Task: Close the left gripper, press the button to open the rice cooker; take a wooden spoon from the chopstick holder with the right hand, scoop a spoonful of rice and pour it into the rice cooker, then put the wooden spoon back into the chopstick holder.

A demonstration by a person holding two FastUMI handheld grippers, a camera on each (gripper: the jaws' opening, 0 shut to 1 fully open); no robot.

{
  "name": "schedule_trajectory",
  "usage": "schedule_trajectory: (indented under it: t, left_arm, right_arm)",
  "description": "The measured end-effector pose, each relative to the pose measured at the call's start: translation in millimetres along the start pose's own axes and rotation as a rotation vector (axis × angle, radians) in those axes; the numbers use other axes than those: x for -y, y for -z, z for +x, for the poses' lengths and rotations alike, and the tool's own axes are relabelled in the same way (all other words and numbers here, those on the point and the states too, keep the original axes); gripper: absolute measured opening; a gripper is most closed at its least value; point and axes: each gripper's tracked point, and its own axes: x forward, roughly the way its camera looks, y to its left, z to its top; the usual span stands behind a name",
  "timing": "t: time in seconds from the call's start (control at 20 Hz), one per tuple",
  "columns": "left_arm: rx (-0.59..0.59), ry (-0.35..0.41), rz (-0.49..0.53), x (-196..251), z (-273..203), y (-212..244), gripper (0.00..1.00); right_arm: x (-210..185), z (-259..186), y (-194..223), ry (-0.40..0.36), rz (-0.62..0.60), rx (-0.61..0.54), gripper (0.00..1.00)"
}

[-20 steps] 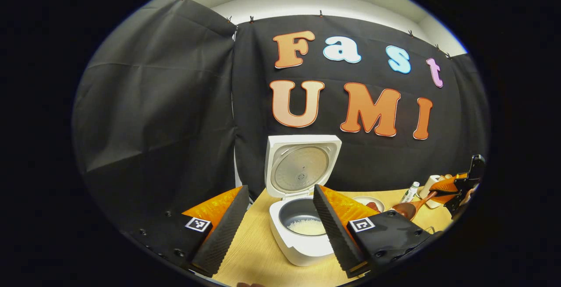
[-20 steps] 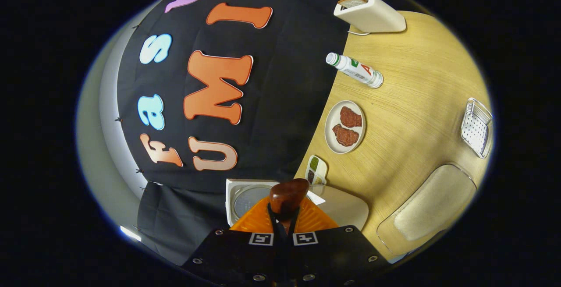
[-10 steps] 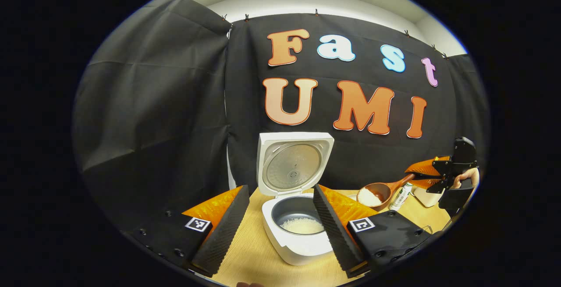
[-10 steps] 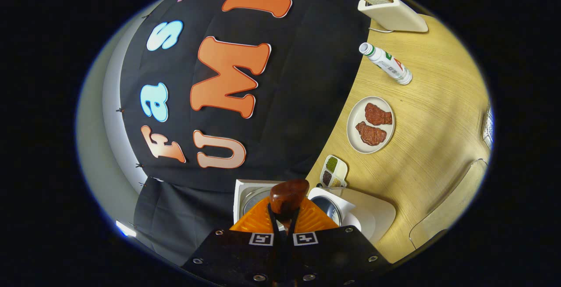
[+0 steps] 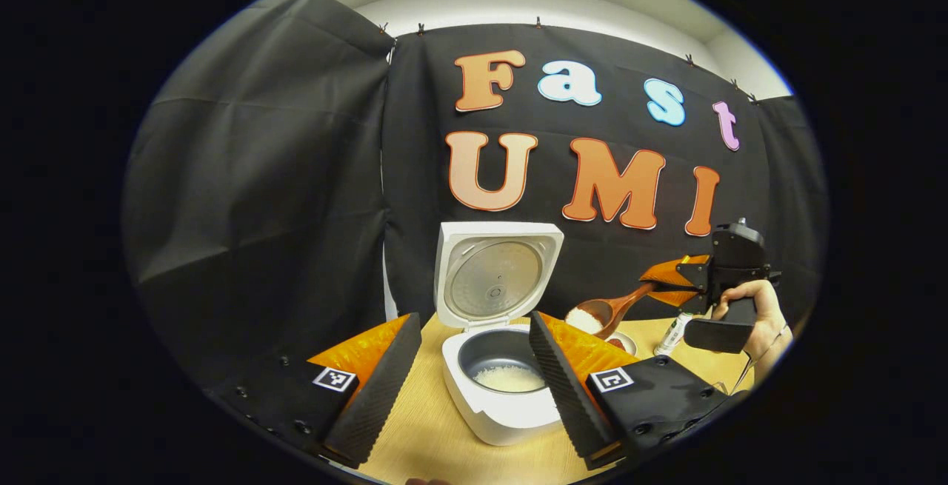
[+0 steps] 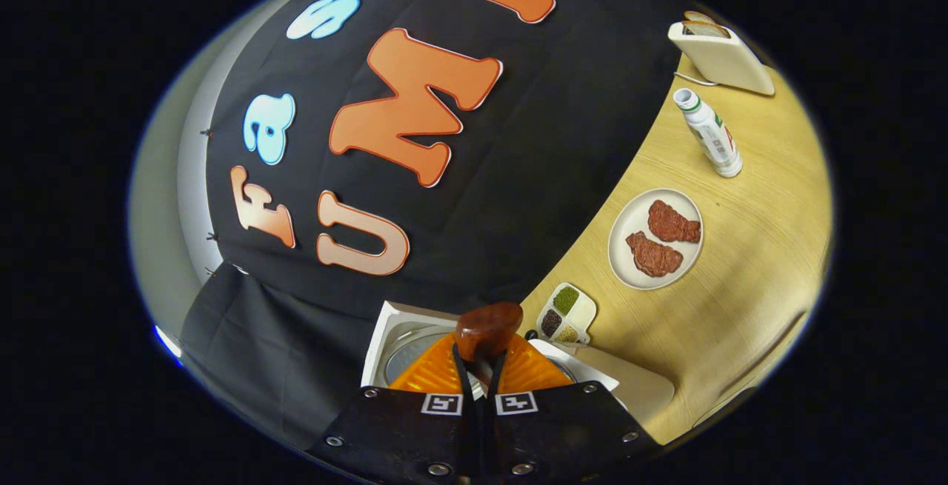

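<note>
The white rice cooker (image 5: pixel 503 411) stands open, its lid (image 5: pixel 496 281) upright, with a little rice (image 5: pixel 509 378) in the dark pot. My left gripper (image 5: pixel 470 389) hangs open in front of it, one finger on each side of the pot. To the right, a hand (image 5: pixel 748 315) holds my right gripper (image 5: pixel 666 281), shut on the handle of a wooden spoon (image 5: pixel 600 315). The spoon bowl carries white rice and hovers just right of the lid, above the pot's rim. In the right gripper view the spoon (image 6: pixel 487 329) sticks out from my shut right gripper (image 6: pixel 480 366) over the cooker (image 6: pixel 404 337).
On the wooden table (image 6: pixel 755 270) lie a plate with two pieces of meat (image 6: pixel 655 237), a small divided seasoning dish (image 6: pixel 566 315), a standing white bottle (image 6: pixel 711 133) and a toaster (image 6: pixel 722 55) at the far end. Black cloth walls close the back and left.
My right gripper has carried the rice-filled spoon up and leftwards, nearer the open cooker. The left gripper stays open and has hardly moved.
</note>
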Motion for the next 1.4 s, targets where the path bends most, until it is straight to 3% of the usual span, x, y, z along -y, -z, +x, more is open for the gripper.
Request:
schedule_trajectory:
  t: [0.9, 1.4]
  left_arm:
    - [-0.018, -0.025, 0.002, -20, -5, 9, 0.99]
    - [-0.013, -0.036, -0.003, -27, -5, 9, 0.99]
  right_arm:
    - [-44, 14, 25, -0.041, -0.434, 0.078, 0.02]
    - [-59, 14, 38, -0.070, -0.541, 0.094, 0.02]
